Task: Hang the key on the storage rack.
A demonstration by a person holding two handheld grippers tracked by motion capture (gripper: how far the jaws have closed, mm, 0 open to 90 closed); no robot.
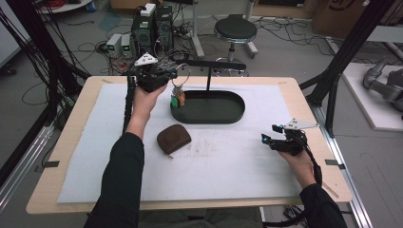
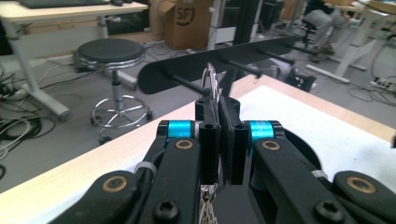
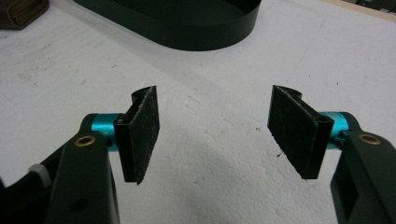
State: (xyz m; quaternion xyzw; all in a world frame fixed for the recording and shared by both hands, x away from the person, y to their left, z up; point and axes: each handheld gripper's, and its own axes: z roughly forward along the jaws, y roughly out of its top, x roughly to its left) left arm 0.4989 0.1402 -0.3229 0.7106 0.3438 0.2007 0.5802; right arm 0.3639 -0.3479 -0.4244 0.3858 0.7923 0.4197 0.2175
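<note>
My left gripper [image 1: 167,76] is shut on a metal key ring [image 1: 183,73] at the far left of the table. A bunch of keys with an orange tag [image 1: 178,98] hangs from the ring over the left end of the black oval tray [image 1: 229,115]. In the left gripper view the key ring [image 2: 211,78] stands upright between the closed jaws [image 2: 218,109], right in front of a peg [image 2: 186,84] on the black hanger bar [image 2: 161,71]. My right gripper [image 1: 266,139] rests low at the right, open and holding nothing [image 3: 214,133].
A brown zip pouch [image 1: 173,138] lies on the white mat in front of the tray. The hanger bar [image 1: 211,64] stands on a thin post [image 1: 208,80] rising from the tray. A black stool [image 1: 235,29] and cables are on the floor beyond the table.
</note>
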